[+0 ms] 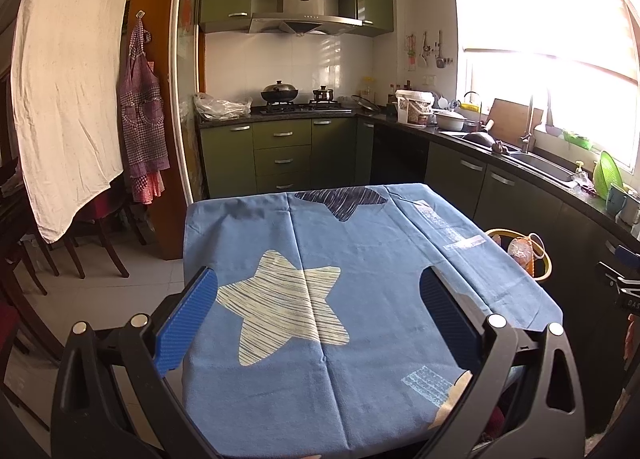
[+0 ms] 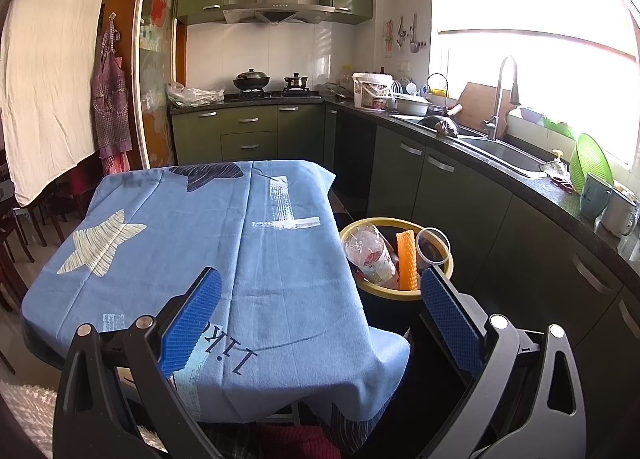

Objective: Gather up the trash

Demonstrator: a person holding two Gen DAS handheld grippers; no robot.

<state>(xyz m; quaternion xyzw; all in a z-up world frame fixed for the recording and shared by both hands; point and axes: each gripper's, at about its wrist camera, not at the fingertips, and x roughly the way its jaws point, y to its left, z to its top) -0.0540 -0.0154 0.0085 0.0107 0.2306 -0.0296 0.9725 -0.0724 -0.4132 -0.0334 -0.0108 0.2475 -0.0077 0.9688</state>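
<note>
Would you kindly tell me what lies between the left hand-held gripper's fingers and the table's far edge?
Only bare blue tablecloth with its star print; no trash, as the left wrist view shows.

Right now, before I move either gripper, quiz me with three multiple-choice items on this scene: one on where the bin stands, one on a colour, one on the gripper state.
1. Where does the trash bin stand?
A. On the floor at the table's right edge
B. On top of the tablecloth
C. On the counter by the sink

2. What colour is the bin's rim?
A. Red
B. Yellow
C. White

3. How are the right gripper and left gripper set?
A. Both shut on trash
B. Right shut on a bottle, left open
C. Both open and empty

Answers:
1 A, the right wrist view shows the bin below and beside the blue tablecloth, with a plastic bottle, an orange piece and a clear cup inside.
2 B, the rim is yellow in both views.
3 C, each pair of blue fingers stands wide apart with nothing between.
</note>
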